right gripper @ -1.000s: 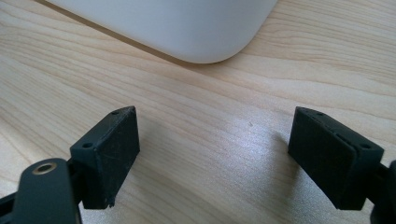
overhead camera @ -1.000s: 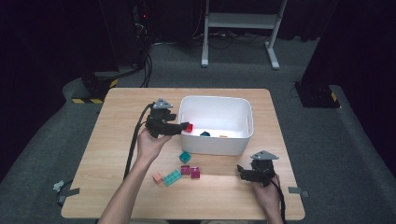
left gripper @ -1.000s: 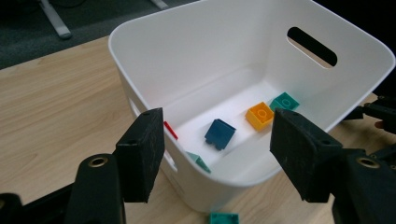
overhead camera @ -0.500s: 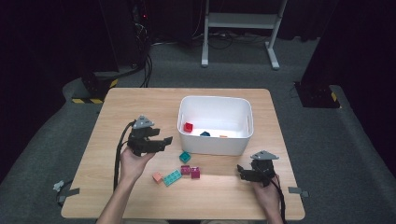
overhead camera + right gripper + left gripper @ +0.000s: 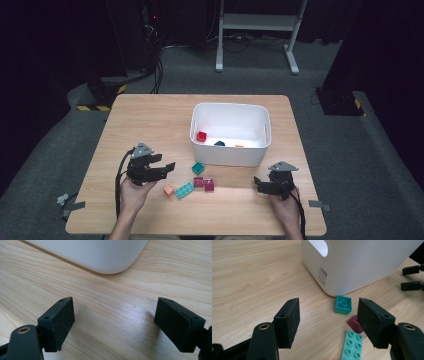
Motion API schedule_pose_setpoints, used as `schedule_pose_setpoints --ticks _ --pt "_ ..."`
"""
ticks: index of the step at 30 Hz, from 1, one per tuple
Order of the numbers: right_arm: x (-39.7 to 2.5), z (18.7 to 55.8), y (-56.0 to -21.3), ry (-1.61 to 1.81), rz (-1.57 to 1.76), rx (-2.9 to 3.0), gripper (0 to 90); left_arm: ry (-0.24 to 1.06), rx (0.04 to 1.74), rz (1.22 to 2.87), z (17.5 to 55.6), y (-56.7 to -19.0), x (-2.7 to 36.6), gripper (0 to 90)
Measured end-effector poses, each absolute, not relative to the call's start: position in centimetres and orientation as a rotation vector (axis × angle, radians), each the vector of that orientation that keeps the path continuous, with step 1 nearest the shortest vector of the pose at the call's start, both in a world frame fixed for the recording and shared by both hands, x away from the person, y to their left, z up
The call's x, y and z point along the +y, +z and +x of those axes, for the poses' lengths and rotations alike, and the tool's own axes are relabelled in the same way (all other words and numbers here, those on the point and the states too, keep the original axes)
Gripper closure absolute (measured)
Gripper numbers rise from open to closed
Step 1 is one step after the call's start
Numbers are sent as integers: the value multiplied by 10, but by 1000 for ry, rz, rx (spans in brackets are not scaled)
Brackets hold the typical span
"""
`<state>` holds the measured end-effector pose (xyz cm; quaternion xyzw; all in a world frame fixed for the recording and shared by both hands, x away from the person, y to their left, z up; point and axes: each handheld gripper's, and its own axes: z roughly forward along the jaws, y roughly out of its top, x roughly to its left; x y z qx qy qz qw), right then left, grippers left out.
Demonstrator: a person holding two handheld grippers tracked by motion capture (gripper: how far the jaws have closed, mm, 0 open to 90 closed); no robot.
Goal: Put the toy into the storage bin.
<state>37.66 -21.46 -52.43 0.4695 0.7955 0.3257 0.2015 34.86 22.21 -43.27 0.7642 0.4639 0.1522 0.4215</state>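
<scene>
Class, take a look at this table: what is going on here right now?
A person is sorting toy bricks into a white bin with a hand-held gripper in each hand. The left hand-held gripper is open and empty, aimed at the loose bricks in front of the bin: a small teal brick, a long teal brick, a magenta brick and a pink brick. The right hand-held gripper rests open near the bin's corner. A red brick and two other pieces already lie inside.
</scene>
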Motion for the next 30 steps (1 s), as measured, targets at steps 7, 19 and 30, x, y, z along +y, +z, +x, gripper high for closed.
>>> schedule_pose_setpoints --ticks 7,19,30 --pt "-214 377 -524 911 1314 2221 162 381 1168 1909 341 -443 223 353" --pt "-214 377 -524 911 1313 2221 162 395 1199 1901 324 -463 227 341" --pt "-215 377 -524 910 1311 2222 162 361 1216 1886 314 -482 228 364"
